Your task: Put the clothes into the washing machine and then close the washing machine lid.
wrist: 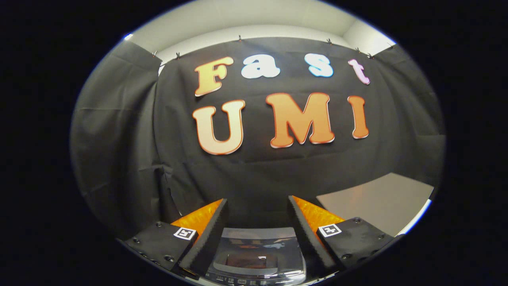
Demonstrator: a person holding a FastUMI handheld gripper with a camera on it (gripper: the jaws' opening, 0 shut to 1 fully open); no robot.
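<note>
The washing machine [258, 254] sits low between the gripper's fingers, its glossy dark lid seemingly lying closed over the tub; reflections make that hard to confirm, and the contents are hidden. The gripper [258, 214] is held level above it, aimed at the booth's black cloth wall [119, 131], fingers spread apart and grasping nothing. A grey tabletop [377, 198] lies beyond the right finger.

Washing machine [258, 254] partly hidden behind claw [258, 216] fingers.
</note>
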